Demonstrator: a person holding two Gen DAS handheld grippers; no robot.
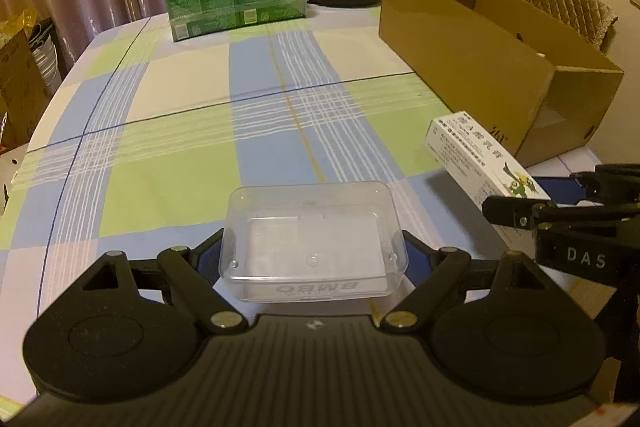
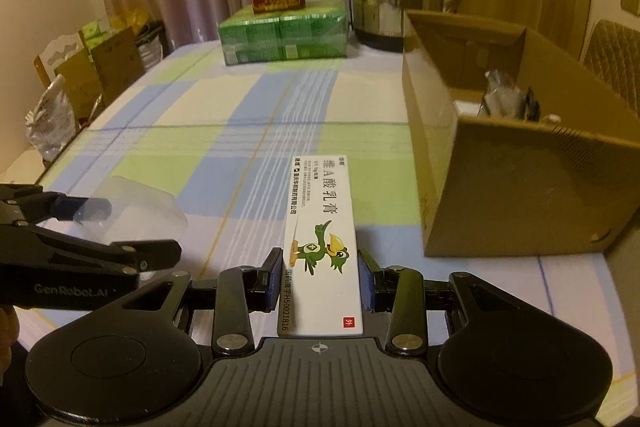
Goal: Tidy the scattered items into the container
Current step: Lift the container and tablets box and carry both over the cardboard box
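A: What do the claws hold?
B: Left gripper point(image 1: 314, 259) clamps a clear plastic box point(image 1: 314, 247); right gripper point(image 2: 322, 283) pinches a white carton with a green bird point(image 2: 322, 247), both above the checked tablecloth point(image 1: 180, 131).
A: Around them?
B: The open brown cardboard box point(image 2: 520, 195) lies to the right; a steel kettle point(image 2: 400, 7) and green packs point(image 2: 284, 35) stand behind.

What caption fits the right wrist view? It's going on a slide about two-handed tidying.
Right tool carries a white ointment box toward the open cardboard box on the checked tablecloth.
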